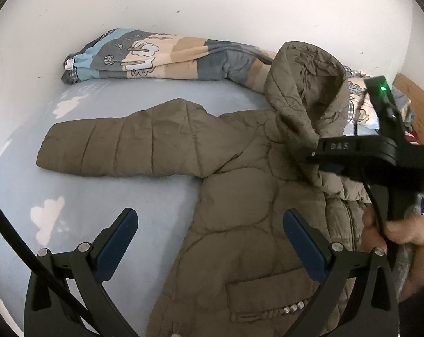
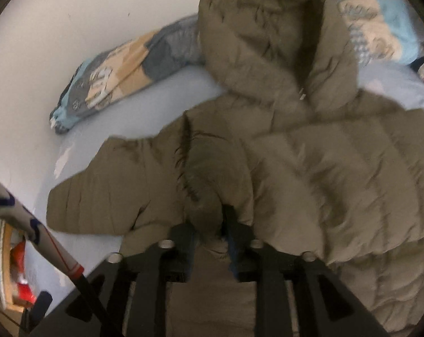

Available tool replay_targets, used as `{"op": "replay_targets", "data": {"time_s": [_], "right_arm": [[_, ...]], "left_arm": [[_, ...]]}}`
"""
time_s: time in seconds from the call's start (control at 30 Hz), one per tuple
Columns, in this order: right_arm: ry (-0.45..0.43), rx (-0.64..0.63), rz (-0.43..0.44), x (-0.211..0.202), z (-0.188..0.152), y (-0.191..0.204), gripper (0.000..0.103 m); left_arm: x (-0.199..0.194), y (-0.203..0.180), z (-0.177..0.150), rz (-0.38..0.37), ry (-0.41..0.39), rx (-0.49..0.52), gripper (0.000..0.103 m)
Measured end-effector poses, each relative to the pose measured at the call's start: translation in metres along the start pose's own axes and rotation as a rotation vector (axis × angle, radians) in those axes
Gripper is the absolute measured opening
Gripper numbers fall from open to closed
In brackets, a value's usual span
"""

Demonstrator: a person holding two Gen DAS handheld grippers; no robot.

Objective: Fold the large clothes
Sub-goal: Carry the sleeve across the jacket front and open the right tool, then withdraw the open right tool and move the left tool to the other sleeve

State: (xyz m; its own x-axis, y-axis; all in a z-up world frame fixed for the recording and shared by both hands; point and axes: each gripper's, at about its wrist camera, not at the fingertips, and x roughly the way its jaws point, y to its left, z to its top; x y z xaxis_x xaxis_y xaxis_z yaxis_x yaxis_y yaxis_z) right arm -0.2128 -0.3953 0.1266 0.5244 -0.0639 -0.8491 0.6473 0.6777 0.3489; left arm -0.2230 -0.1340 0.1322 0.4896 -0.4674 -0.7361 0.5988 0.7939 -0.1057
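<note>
Pale blue bedding with white cloud prints covers the bed, which sits against a white wall, and a rolled patterned quilt lies along its far edge. An olive padded jacket is spread front-up in the middle of the bed, one sleeve stretched flat to the left. The left gripper hovers over the jacket's near left side with its fingers spread wide and nothing between them. The right gripper has its fingers drawn narrow, pinching a bunch of the jacket fabric near the hood, which stands lifted above the body. To do this step well, I would judge that the pinched part should be carried over in a smooth arc and laid flat, while the free gripper presses the body down so the slippery padding does not drag along. Only the left view shows the hand on the right tool's handle, the pocket with its studs, and the full flat sleeve. Only the right view, though blurred, shows the pinch itself and the inside of the hood.
</note>
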Motion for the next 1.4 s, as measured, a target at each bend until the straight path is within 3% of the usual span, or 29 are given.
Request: {"op": "replay_targets", "data": {"time_s": [0.13, 0.2, 0.3, 0.5, 0.57, 0.7, 0.8, 0.87, 0.93, 1.07, 1.2, 1.3, 1.4], "right_arm": [[-0.004, -0.029, 0.102, -0.016, -0.006, -0.003, 0.051], [-0.079, -0.032, 0.09, -0.044, -0.004, -0.018, 0.06], [-0.149, 0.03, 0.025, -0.071, 0.006, -0.059, 0.06], [-0.174, 0.166, -0.314, -0.092, 0.018, -0.171, 0.06], [-0.169, 0.185, -0.376, -0.092, 0.018, -0.196, 0.06], [-0.085, 0.239, -0.427, -0.066, 0.015, -0.238, 0.06], [-0.03, 0.256, -0.412, -0.048, 0.001, -0.254, 0.064], [-0.02, 0.232, -0.429, -0.037, -0.002, -0.253, 0.065], [-0.011, 0.219, -0.457, -0.037, 0.003, -0.251, 0.065], [-0.071, 0.179, -0.515, -0.059, 0.007, -0.224, 0.066], [-0.151, 0.079, -0.415, -0.075, 0.002, -0.167, 0.066], [-0.121, 0.044, -0.309, -0.064, -0.002, -0.128, 0.066], [-0.079, 0.013, -0.266, -0.041, -0.008, -0.094, 0.066]], "left_arm": [[0.007, 0.0, 0.005, 0.003, 0.008, -0.013, 0.103], [0.012, 0.0, 0.009, 0.003, 0.012, -0.014, 0.103], [0.021, -0.002, 0.013, 0.005, 0.022, -0.013, 0.103], [0.044, -0.016, 0.029, -0.032, 0.051, 0.0, 0.103], [0.051, -0.03, 0.036, -0.029, 0.043, 0.034, 0.103], [0.073, -0.058, 0.041, -0.052, 0.069, 0.092, 0.103], [0.095, -0.069, 0.038, -0.03, 0.118, 0.123, 0.103], [0.117, -0.073, 0.032, 0.039, 0.198, 0.146, 0.103], [0.134, -0.071, 0.024, 0.06, 0.264, 0.156, 0.103], [0.124, -0.063, 0.028, 0.016, 0.242, 0.111, 0.103], [0.096, -0.057, 0.04, -0.023, 0.159, 0.069, 0.103], [0.087, -0.056, 0.042, -0.034, 0.153, 0.068, 0.103], [0.088, -0.052, 0.04, -0.036, 0.171, 0.07, 0.103]]}}
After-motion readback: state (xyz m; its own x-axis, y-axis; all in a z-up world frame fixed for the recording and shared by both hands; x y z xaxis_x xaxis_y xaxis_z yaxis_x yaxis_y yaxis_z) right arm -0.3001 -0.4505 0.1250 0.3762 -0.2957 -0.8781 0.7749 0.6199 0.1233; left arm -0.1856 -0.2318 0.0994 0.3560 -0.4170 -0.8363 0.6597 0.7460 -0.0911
